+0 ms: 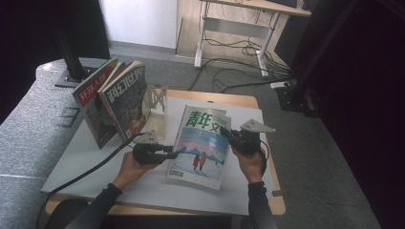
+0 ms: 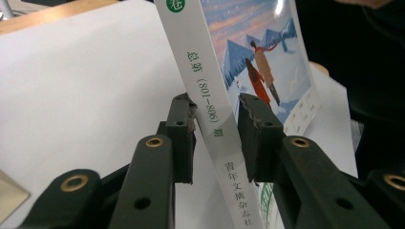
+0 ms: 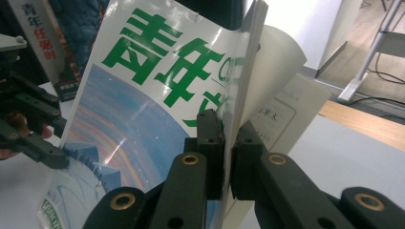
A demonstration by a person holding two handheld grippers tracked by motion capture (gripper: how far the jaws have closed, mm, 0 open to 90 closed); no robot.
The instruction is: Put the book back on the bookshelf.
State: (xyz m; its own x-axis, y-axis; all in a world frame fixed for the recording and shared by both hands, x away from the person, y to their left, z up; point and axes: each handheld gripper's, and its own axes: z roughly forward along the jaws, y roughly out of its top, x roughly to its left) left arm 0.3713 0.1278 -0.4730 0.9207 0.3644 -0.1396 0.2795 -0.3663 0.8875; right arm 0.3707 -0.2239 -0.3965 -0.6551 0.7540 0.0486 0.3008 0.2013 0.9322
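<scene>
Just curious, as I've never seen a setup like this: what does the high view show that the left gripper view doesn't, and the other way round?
The high view alone takes in both hands, the right gripper pinching the magazine's edge, and two more magazines propped upright behind. The left gripper view alone shows the white spine with green print, standing between the left gripper's jaws with gaps either side. Both show the magazine's snowy cover and the white table sheet.

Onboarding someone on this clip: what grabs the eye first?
The magazine with big green title characters, held tilted up off the middle of the white board. The right gripper is shut on its open page edge; the left gripper straddles its spine, with a gap visible at one jaw. Behind, at far left, two more magazines stand leaning in a rack.
</scene>
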